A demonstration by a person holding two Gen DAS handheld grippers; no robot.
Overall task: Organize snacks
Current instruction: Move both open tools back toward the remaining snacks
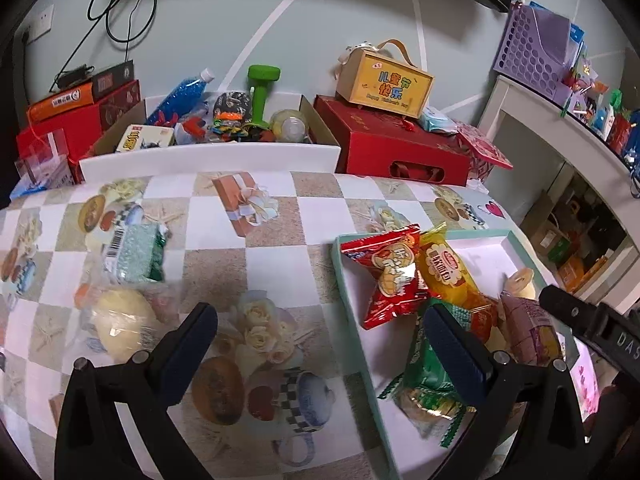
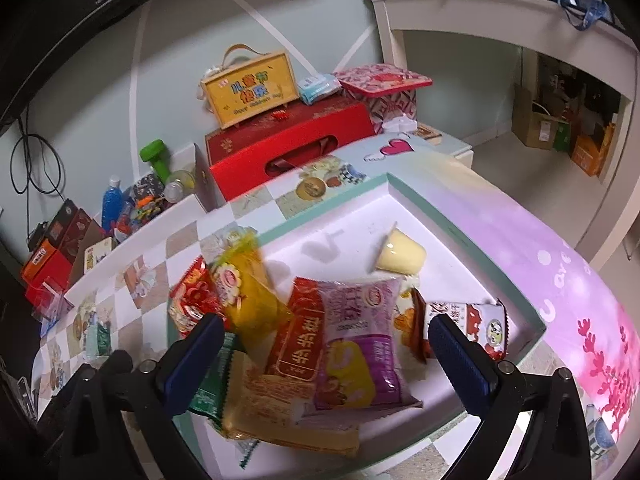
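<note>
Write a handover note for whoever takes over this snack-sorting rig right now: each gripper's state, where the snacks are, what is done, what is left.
Left gripper: open, empty, above the tablecloth beside the tray.
Right gripper: open, empty, over the tray.
Done: red packet, yellow packet, purple packet, green packet and pudding cup lie in the tray.
Left: clear-wrapped bun and pale green packet remain on the tablecloth.
</note>
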